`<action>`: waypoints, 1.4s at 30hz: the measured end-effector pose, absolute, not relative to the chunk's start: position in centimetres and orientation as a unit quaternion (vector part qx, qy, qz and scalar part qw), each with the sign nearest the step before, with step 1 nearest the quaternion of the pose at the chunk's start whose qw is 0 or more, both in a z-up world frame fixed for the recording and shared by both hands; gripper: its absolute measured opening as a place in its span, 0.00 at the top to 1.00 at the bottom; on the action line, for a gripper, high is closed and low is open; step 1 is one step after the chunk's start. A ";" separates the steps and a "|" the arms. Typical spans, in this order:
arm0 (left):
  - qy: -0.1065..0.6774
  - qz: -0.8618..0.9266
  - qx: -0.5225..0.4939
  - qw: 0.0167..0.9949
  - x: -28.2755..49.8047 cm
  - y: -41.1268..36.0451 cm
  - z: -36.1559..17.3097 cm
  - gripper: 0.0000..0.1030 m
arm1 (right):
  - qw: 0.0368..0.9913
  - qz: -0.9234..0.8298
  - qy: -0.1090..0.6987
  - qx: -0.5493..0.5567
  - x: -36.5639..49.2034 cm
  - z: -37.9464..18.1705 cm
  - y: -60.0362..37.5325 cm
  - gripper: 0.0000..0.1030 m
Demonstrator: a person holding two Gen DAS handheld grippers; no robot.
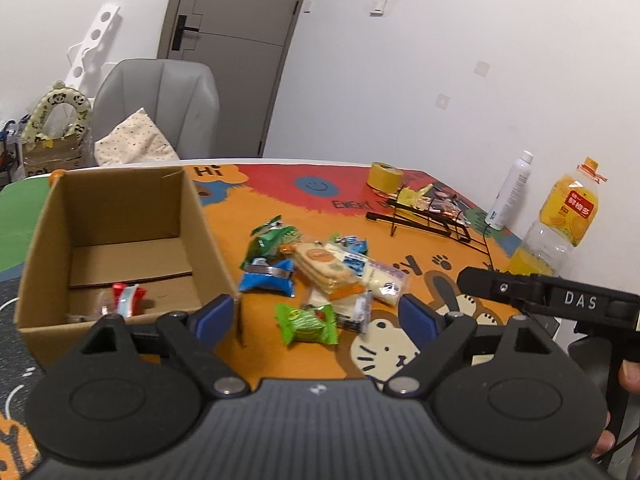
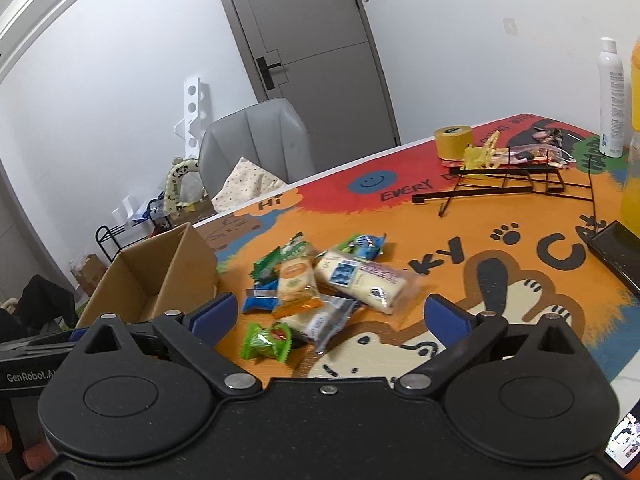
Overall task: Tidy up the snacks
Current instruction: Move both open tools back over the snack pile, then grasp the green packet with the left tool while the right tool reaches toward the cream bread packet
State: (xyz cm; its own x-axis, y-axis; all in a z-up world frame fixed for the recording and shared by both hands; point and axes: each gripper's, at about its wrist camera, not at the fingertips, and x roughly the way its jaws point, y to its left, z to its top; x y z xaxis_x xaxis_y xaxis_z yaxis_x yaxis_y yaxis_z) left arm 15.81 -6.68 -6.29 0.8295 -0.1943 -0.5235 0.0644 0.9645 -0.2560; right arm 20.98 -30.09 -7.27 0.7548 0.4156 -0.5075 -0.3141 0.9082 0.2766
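Tongs, left (image 1: 316, 312) and right (image 2: 330, 316), gape above snacks (image 1: 320, 272).

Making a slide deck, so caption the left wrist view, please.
Open left tongs above a snack pile, beside a cardboard box holding one red-wrapped snack.

you're in a home room: a table (image 1: 400, 184) under a cartoon animal mat, a grey padded chair (image 1: 160, 100) with a dotted cushion (image 1: 134, 140), a grey interior door (image 1: 236, 40), white walls with light switches (image 1: 378, 6), and a juice bottle (image 1: 568, 208).
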 end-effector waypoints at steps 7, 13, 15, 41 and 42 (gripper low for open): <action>0.286 -0.080 -0.107 0.949 17.1 -8.2 -6.8 0.15 | 0.926 0.209 0.296 0.103 22.0 -8.2 -31.2 0.11; 0.302 -0.083 -0.106 0.944 18.8 -9.5 -8.0 0.17 | 0.921 0.218 0.303 0.107 22.8 -8.5 -31.5 0.17; 0.308 -0.081 -0.106 0.942 19.4 -9.7 -8.5 0.17 | 0.920 0.218 0.306 0.110 23.1 -8.7 -31.7 0.17; 0.320 0.028 -0.133 0.937 21.9 -8.6 -13.3 0.23 | 0.899 0.238 0.351 0.114 26.1 -11.9 -29.3 0.18; 0.317 0.033 -0.134 0.938 21.7 -8.4 -13.3 0.23 | 0.898 0.239 0.352 0.114 26.1 -11.9 -29.1 0.18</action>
State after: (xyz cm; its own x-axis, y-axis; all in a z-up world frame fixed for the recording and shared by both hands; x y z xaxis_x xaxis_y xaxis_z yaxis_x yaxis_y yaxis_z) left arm 21.67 -8.35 -13.28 0.7968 -0.0235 -0.6038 -0.1459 0.9622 -0.2299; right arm 26.11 -29.07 -11.93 0.6379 0.5090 -0.5779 -0.3481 0.8600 0.3733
